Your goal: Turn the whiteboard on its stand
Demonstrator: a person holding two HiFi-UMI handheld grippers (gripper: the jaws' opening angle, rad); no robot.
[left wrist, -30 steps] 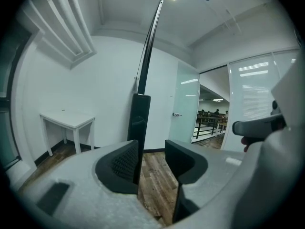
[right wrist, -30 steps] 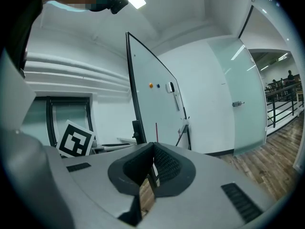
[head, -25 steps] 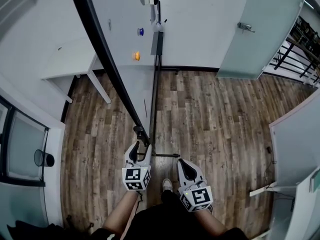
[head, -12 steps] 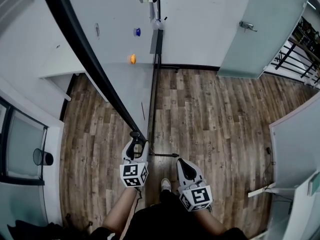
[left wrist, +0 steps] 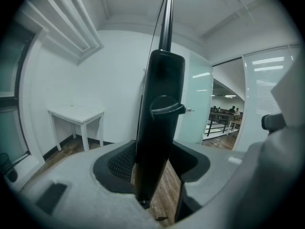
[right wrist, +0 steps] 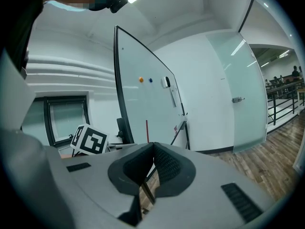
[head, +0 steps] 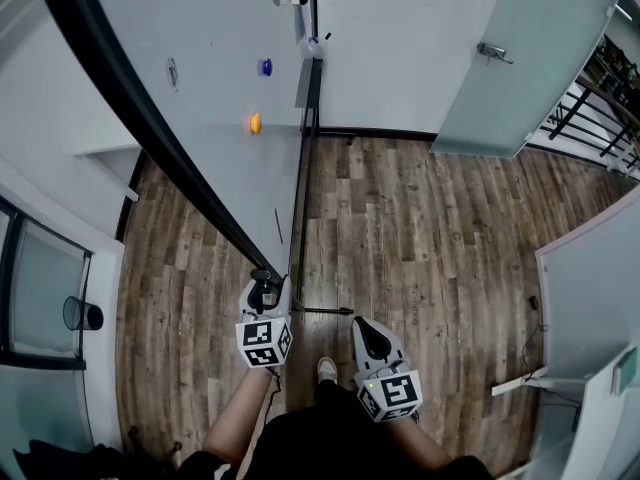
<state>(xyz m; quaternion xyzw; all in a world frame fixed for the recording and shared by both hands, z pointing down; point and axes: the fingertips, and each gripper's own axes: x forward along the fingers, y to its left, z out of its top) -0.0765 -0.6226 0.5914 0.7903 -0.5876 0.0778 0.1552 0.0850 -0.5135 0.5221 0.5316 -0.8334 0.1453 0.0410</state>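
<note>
The whiteboard [head: 220,68] hangs on its black stand [head: 310,88], tilted, with its black frame edge [head: 150,133] running down to my left gripper [head: 265,286]. In the left gripper view the frame's black corner [left wrist: 159,118] stands between the jaws of the left gripper [left wrist: 157,160]. It lies by the left pad, and floor shows between it and the right pad, so the jaws are open around it. My right gripper [head: 366,328] hangs near my body, away from the board. Its pads meet with nothing in them [right wrist: 152,149]. The board [right wrist: 147,94] carries an orange magnet [head: 254,123] and a blue one [head: 265,67].
A white table [left wrist: 76,114] stands by the left wall, partly behind the board. A frosted glass door [head: 520,58] is at the back right, with a black railing [head: 590,98] beyond. The stand's base bar [head: 325,310] lies by my shoe [head: 326,370]. A white partition [head: 590,298] is on the right.
The board's black edge has swung leftward and its lower corner has come closer to me. My left gripper has moved down and left with it. The right gripper has stayed put.
</note>
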